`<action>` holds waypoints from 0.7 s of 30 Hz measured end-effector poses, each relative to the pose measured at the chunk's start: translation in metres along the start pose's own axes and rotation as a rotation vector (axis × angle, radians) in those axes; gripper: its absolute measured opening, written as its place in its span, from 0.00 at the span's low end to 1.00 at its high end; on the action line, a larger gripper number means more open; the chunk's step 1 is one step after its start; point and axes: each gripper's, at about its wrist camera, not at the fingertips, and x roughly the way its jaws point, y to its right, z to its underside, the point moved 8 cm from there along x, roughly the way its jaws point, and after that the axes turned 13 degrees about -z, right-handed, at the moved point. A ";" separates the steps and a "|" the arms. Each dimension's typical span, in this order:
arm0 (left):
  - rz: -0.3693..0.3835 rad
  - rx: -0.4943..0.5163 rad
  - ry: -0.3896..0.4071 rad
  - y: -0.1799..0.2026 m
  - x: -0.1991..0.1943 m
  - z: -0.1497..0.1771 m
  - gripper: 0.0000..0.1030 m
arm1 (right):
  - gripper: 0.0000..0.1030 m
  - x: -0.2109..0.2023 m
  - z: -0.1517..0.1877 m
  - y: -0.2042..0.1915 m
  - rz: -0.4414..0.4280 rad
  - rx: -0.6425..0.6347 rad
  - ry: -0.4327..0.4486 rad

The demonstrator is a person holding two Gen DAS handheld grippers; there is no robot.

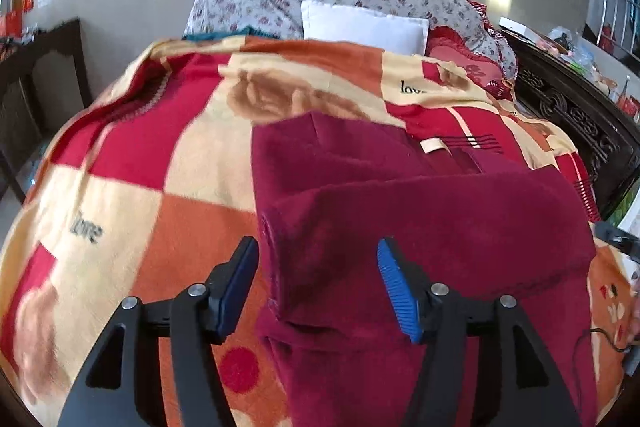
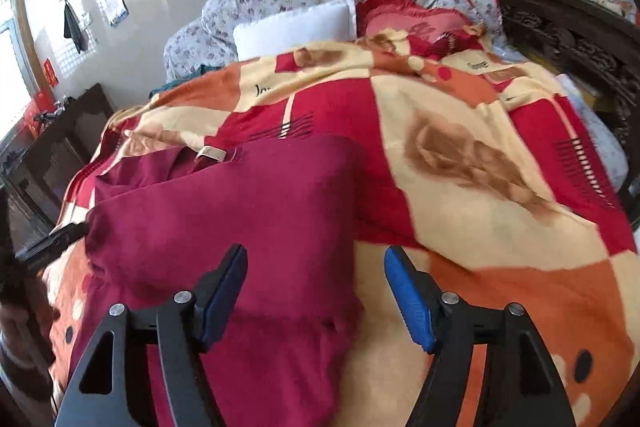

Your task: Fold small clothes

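Right, you had both grippers hovering low over the maroon garment (image 1: pixel 420 211), which lay spread on the checked blanket (image 1: pixel 132 155) covering the bed, its top half looking already doubled over toward you. Your left gripper (image 1: pixel 318 287) had its fingers spread, nothing pinched between the blue pads (image 1: pixel 396 291), and it straddled the garment's left edge, one finger out over the blanket and the other above the cloth. Your right gripper (image 2: pixel 316 295) mirrored that on the opposite side, fingers (image 2: pixel 408 299) also apart and empty, bracketing the right edge. That symmetry made sense to me: a hand at each side keeps a fold square. The cream neck label (image 2: pixel 212 153) showed near the far end, so the collar pointed away from you. Pillows (image 2: pixel 296 25) sat well clear at the head of the bed. I judged the fold only partway done, with the lower portion left to gather
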 end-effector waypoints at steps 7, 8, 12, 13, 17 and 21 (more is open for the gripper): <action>-0.016 -0.014 0.015 -0.004 -0.002 0.009 0.75 | 0.15 0.011 0.005 0.030 0.131 -0.050 -0.048; -0.021 -0.023 0.000 -0.004 0.002 0.011 0.75 | 0.15 0.012 0.008 0.040 0.161 -0.027 -0.045; -0.023 -0.020 -0.065 -0.003 0.014 0.026 0.75 | 0.32 0.003 0.010 0.046 0.049 0.069 0.010; -0.043 -0.010 -0.054 -0.005 0.012 0.027 0.75 | 0.46 -0.006 0.010 0.042 0.016 0.085 0.015; -0.049 -0.037 -0.031 -0.012 0.001 0.023 0.75 | 0.68 -0.038 0.005 0.011 -0.002 0.016 0.062; -0.030 -0.055 -0.037 -0.006 0.002 0.019 0.76 | 0.43 -0.023 0.009 -0.010 0.063 -0.098 0.012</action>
